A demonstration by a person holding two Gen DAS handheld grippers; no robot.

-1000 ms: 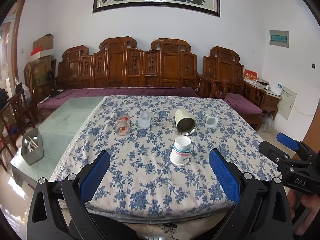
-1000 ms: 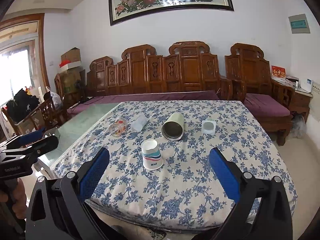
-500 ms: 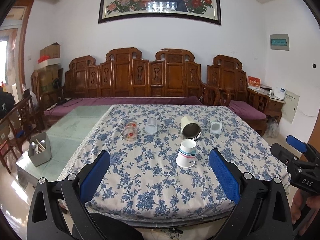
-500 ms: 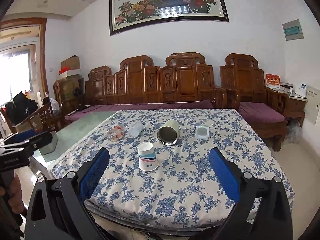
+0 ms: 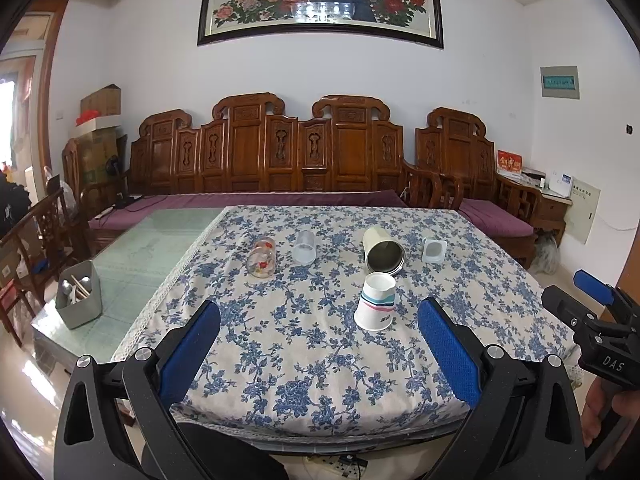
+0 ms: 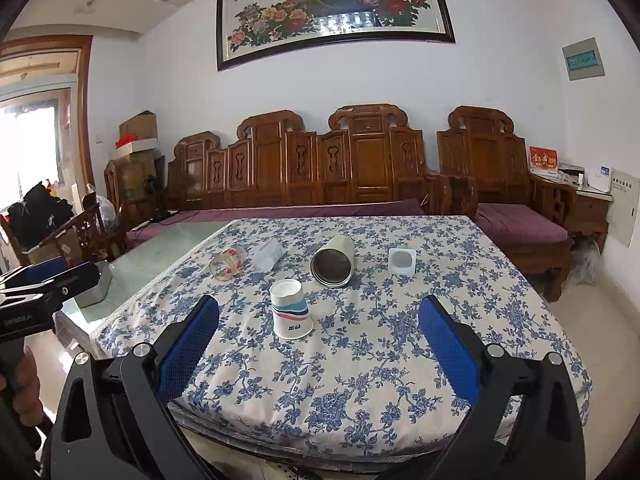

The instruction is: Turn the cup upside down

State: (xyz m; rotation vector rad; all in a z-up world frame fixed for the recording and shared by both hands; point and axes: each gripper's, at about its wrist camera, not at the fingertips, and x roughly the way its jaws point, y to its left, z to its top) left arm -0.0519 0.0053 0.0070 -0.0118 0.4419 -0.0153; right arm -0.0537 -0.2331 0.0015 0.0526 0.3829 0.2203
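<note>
A white paper cup with teal and red stripes stands upside down, wide rim on the floral tablecloth, near the table's middle front; it also shows in the right wrist view. My left gripper is open and empty, held back over the near table edge. My right gripper is open and empty too, also back from the cup. The right gripper shows at the right edge of the left wrist view.
Behind the paper cup lie a metal tumbler on its side, a clear plastic cup, a flowered glass and a small white cup. A grey utensil box stands on the glass tabletop at left. Wooden sofas stand behind.
Both grippers have pulled back and risen away from the table, so the cups look smaller and farther. The paper cup has stayed upside down in place.
</note>
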